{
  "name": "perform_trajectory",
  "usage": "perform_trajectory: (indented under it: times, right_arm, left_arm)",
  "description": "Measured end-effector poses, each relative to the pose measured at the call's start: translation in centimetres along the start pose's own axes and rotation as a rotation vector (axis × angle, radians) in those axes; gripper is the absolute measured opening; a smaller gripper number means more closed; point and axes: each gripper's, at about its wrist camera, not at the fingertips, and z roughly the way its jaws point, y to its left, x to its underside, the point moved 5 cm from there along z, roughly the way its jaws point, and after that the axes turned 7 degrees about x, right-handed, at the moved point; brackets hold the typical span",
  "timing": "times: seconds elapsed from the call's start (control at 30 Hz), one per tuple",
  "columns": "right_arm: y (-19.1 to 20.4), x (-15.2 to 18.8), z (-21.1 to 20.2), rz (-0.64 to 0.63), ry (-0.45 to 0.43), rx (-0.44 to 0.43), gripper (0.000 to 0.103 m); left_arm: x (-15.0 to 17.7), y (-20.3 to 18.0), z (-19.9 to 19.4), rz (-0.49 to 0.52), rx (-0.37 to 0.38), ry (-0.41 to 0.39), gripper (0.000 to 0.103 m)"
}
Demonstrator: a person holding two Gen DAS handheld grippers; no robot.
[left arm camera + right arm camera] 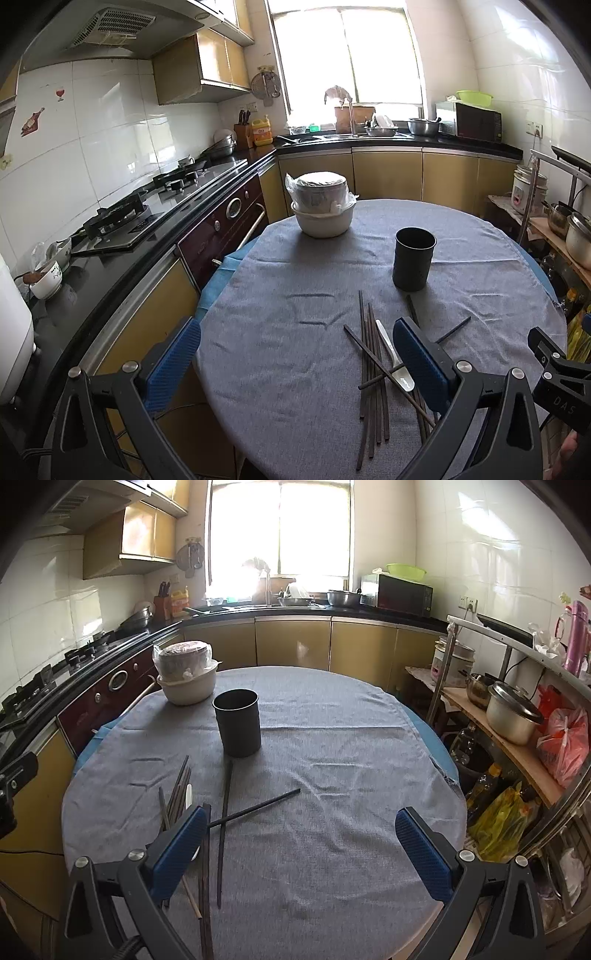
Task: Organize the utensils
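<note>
Left wrist view: round grey-clothed table [295,369] bears a white bowl stack [323,218], an upright dark cylindrical holder [413,258], apparently empty, and scattered dark chopsticks [373,373] with a white spoon [397,365]. Both the left gripper [295,354] and the right gripper [301,845] hover released; best pinch one chopstick mid-length first.

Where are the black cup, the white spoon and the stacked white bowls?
black cup [413,263]: left wrist view, on its side wall.
white spoon [403,379]: left wrist view, on its bowl end.
stacked white bowls [189,691]: right wrist view, on the bottom bowl's side.
</note>
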Motion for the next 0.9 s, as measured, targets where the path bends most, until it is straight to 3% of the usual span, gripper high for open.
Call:
perform_trajectory:
  times: [0.9]
  right_arm:
    - [0.2, 0.44, 0.53, 0.013, 0.023, -0.024, 0.103]
  left_arm:
    - [0.46, 0.08, 0.37, 0.004, 0.011, 0.012, 0.103]
